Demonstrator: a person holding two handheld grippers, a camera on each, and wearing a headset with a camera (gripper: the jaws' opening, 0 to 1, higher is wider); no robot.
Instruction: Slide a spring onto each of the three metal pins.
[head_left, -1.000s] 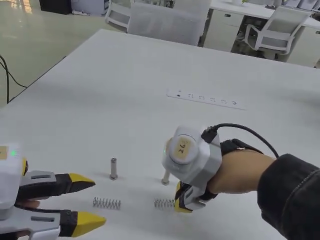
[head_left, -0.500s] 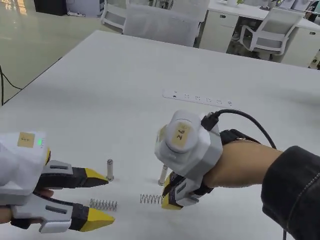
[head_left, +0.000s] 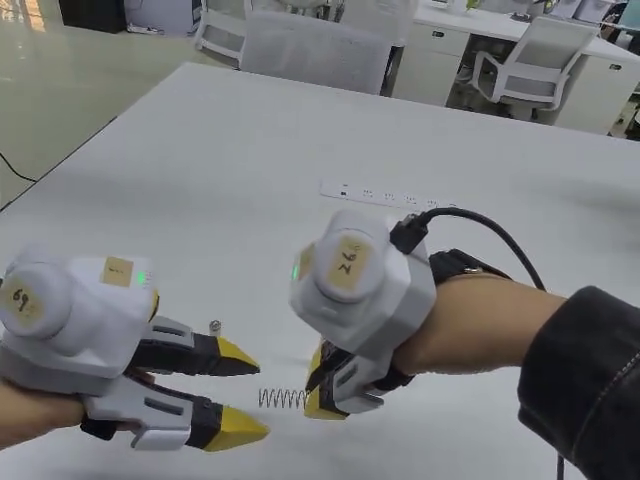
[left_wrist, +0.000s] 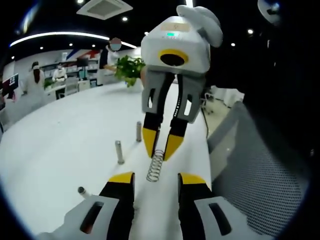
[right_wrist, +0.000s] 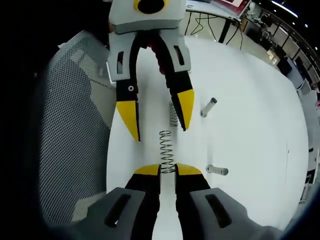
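Note:
My right gripper (head_left: 318, 395) is shut on one end of a thin wire spring (head_left: 281, 398), which sticks out level towards my left gripper (head_left: 245, 395). In the right gripper view my own jaws (right_wrist: 167, 171) pinch the spring (right_wrist: 166, 149), and the left gripper's open yellow fingertips (right_wrist: 128, 117) face it. A second spring (right_wrist: 173, 115) lies on the table by those tips. In the left gripper view my jaws (left_wrist: 157, 179) stand open just short of the held spring (left_wrist: 155, 165). Three short metal pins (left_wrist: 119, 151) (left_wrist: 139, 131) (left_wrist: 80, 190) stand bare on the table; one pin top (head_left: 214, 326) shows behind the left gripper.
The white table (head_left: 250, 150) stretches far ahead, with a white power strip (head_left: 385, 195) lying in its middle. A black cable (head_left: 480, 225) runs from the right gripper over the wrist. Office chairs (head_left: 310, 45) stand past the far edge.
My left gripper has come up and to the right, closing on the right gripper. The right gripper has drawn the held spring a little left. The second spring is now hidden in the head view.

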